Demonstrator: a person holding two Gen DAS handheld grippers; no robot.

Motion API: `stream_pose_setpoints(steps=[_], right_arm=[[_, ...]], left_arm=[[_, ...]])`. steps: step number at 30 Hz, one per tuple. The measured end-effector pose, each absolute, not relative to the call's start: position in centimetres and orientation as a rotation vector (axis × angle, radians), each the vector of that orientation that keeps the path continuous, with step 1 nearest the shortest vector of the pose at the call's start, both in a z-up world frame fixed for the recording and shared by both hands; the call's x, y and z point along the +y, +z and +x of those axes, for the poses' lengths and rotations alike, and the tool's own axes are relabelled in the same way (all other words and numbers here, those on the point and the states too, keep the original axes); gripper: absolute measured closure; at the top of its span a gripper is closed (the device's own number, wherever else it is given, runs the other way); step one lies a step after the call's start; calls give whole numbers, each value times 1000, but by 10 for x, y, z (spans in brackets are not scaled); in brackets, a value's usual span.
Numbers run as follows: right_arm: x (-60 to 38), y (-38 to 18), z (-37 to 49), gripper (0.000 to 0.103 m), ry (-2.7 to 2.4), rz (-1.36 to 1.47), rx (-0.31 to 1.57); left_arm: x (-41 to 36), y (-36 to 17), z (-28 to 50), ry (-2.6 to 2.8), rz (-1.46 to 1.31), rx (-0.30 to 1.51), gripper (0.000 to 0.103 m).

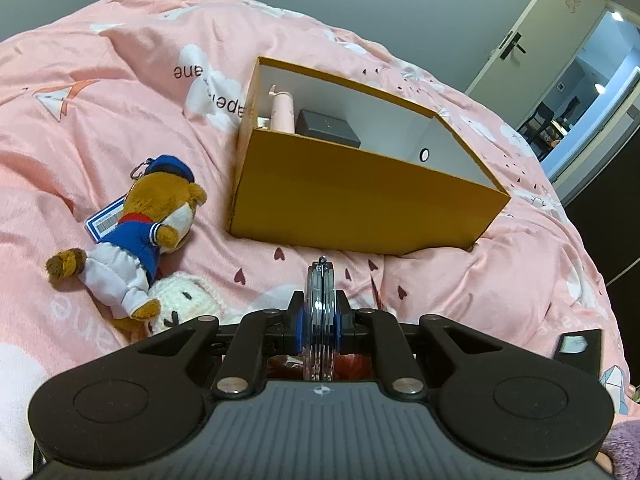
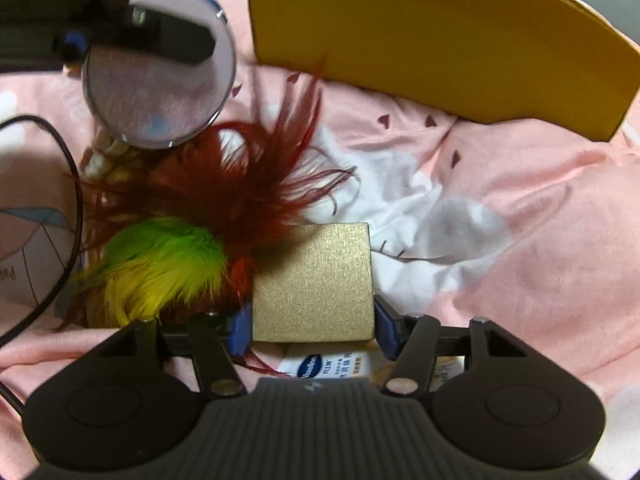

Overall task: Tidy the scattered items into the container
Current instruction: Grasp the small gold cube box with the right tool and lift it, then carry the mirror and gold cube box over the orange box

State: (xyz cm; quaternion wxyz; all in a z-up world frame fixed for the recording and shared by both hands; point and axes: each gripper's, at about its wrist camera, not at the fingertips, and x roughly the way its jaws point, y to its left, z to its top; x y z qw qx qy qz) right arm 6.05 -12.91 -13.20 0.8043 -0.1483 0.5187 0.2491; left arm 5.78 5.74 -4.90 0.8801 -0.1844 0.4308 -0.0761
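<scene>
The left gripper is clamped on a round, clear-rimmed compact mirror, seen edge-on between the blue pads in the left wrist view, upright, with its little clasp at the top. From the right wrist view the same mirror shows its round face, with a black finger of the left gripper across it, up in the top left corner. Ahead of the left gripper, across a stretch of pink printed duvet, sits the open mustard-yellow cardboard box with white inside walls; inside it at the far left end lie a pale pink tube-shaped item and a dark grey square box just beside it. To the left of the gripper, on the duvet, lies a brown plush bear in a blue sailor outfit with a tag, and touching it below, a cream crocheted toy. Now the right gripper: its jaws stand apart with a small gold textured square box between the blue pads; whether the pads press it I cannot tell. Just left of that box, partly over its corner, spreads a bunch of dark red, green and yellow feathers. The yellow box's outer wall rises beyond, well apart from the right gripper.
</scene>
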Motion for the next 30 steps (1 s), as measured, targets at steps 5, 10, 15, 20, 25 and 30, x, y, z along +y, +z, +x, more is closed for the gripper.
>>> stream_pose_setpoints(steps=[5,10,15,20,25,30], right_arm=[[-145,-117,64,41,472,-293,1069],[-162,-99,72,41,424,-236,1023],[-169,-72,82,41,405,-217,955],[-182,-43,92,41,423,-174,906],[-188,-19,103,41,460,-146,867],[-187,0,121,41,516,-118,846]], left_arm=[[58,-47,58,-165,-391,887,87],[59,-44,60,-172,-399,878,87],[60,-33,64,-197,-402,850,87],[63,-22,74,-228,-426,839,88],[63,-7,89,-262,-437,823,87],[60,10,110,-288,-424,803,88]])
